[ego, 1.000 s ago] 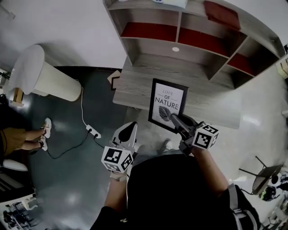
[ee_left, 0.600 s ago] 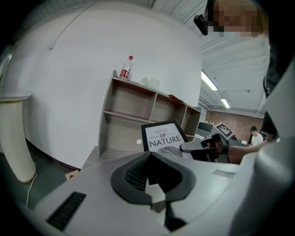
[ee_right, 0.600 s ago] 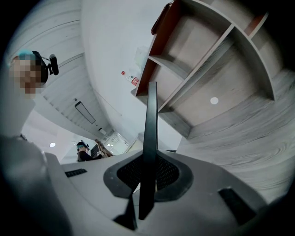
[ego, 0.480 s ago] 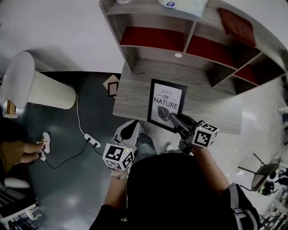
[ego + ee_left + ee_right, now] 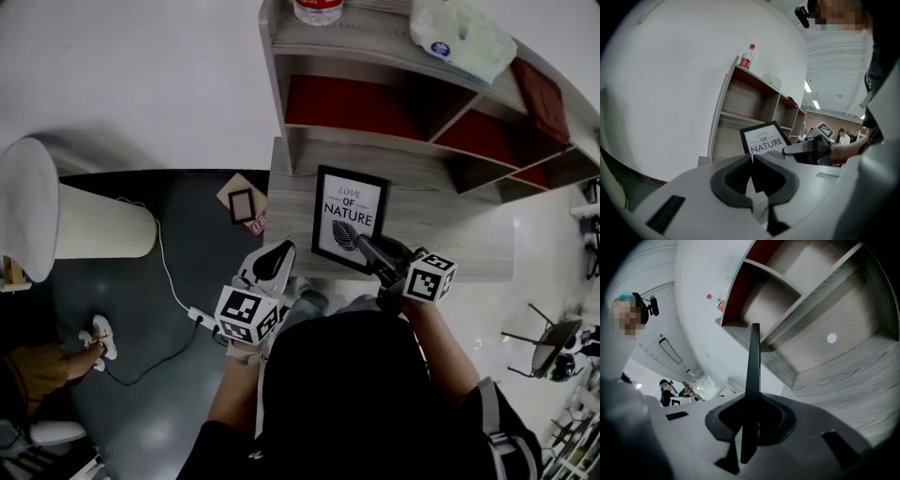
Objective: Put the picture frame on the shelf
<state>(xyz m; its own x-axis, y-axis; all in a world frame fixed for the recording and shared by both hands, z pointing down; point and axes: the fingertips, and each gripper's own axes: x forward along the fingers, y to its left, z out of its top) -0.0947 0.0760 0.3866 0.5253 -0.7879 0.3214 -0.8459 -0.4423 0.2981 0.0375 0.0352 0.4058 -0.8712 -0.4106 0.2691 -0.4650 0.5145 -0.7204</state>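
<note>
The black picture frame (image 5: 349, 217) with the print "LOVE OF NATURE" is held over the front of the grey wooden shelf unit's (image 5: 431, 220) wide lower board. My right gripper (image 5: 364, 246) is shut on the frame's lower right edge. In the right gripper view the frame (image 5: 753, 362) runs edge-on between the jaws of the right gripper (image 5: 749, 416). My left gripper (image 5: 277, 253) hangs to the left of the frame, below the board's edge. The left gripper (image 5: 752, 161) is shut and holds nothing, and the frame (image 5: 764, 139) shows beyond it.
The shelf compartments have red back panels (image 5: 352, 101). On top stand a bottle (image 5: 319, 9) and a plastic bag (image 5: 464, 39), with a dark red cloth (image 5: 542, 86) at the right. A small frame (image 5: 242, 202), a power strip (image 5: 201, 315) and a white cylinder (image 5: 89, 223) are on the floor at left.
The view has shifted so the shelf sits further right and its top now shows. The frame stays in the right gripper over the lower board. The left gripper barely moved.
</note>
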